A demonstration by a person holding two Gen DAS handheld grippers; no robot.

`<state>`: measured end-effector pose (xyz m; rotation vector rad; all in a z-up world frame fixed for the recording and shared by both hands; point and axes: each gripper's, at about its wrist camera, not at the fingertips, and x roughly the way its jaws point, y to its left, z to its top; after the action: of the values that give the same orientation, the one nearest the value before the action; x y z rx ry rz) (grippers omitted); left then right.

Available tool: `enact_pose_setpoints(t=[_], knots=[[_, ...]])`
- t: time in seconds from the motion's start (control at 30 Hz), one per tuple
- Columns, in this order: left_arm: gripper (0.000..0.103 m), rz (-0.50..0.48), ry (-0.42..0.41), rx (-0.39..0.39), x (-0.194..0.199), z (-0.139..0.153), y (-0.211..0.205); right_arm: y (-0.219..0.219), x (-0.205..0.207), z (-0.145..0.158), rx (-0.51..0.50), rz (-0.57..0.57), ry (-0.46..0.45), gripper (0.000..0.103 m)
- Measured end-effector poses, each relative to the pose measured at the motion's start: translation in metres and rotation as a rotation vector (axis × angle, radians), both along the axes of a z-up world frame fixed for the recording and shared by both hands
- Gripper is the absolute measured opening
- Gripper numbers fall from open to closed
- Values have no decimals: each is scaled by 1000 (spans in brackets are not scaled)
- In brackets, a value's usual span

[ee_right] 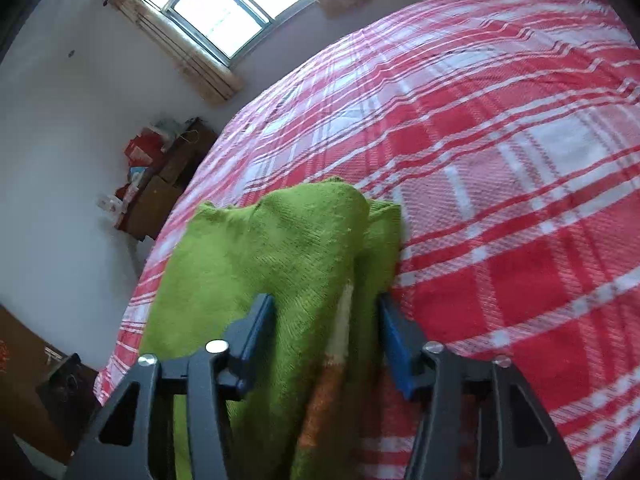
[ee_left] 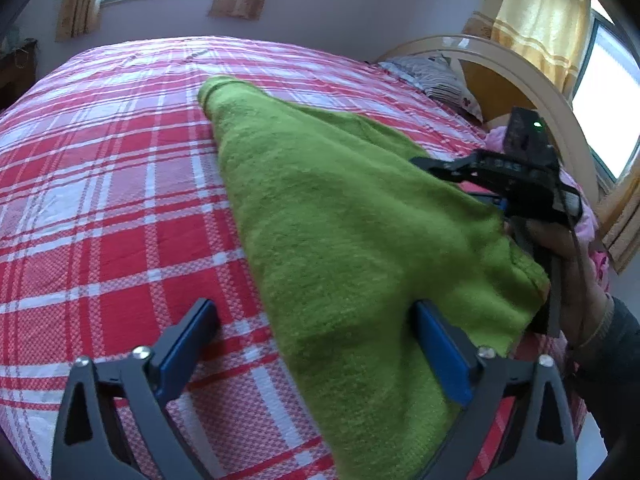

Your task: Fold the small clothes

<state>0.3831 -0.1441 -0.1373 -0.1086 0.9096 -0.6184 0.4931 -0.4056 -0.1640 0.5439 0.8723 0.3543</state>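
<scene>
Left wrist view shows your left gripper (ee_left: 316,320) spread wide over the red-and-white plaid bedspread (ee_left: 100,200), its left pad on bare plaid and its right pad at the edge of the green knitted garment (ee_left: 340,220); nothing is pinched. The garment runs as a long strip from the near edge of the bed toward the far middle, narrowing to a rolled end. To the right your other hand (ee_left: 568,256) holds the right gripper's black body, which hides the garment's right edge and part of the pink fabric (ee_left: 588,216) behind it. Farther right stand a striped pillow (ee_left: 436,76), a curved wooden headboard (ee_left: 520,68) and yellow curtains (ee_left: 536,12).

In the right wrist view your right gripper (ee_right: 328,332) stands partly spread with a raised fold of the green garment between its blue pads — whether the pads actually press the cloth you cannot tell. A pale and orange patch (ee_right: 332,368) shows on the knit near the pads; what it is stays unclear. Off the bed's left side, cluttered boxes on a brown cabinet (ee_right: 156,192) sit below a window (ee_right: 224,0). The garment's near end is cut off by the gripper frame.
</scene>
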Motion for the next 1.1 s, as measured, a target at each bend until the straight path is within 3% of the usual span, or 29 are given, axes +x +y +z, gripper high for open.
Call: enact_pose_setpoints(t=[0.1, 0.27, 0.37, 0.73, 1.1], knots=[[64, -57, 6, -31, -4, 3, -5, 2, -5, 1, 12, 9, 3, 30], [42, -31, 1, -21, -13, 10, -4, 8, -20, 13, 28, -3, -46, 25], [34, -28, -11, -14, -20, 18, 3, 13, -28, 22, 46, -9, -75, 24], [30, -24, -72, -11, -58, 48, 39, 63, -58, 49, 51, 68, -125, 23], [30, 82, -88, 5, -91, 59, 103, 153, -78, 61, 64, 218, -157, 23]])
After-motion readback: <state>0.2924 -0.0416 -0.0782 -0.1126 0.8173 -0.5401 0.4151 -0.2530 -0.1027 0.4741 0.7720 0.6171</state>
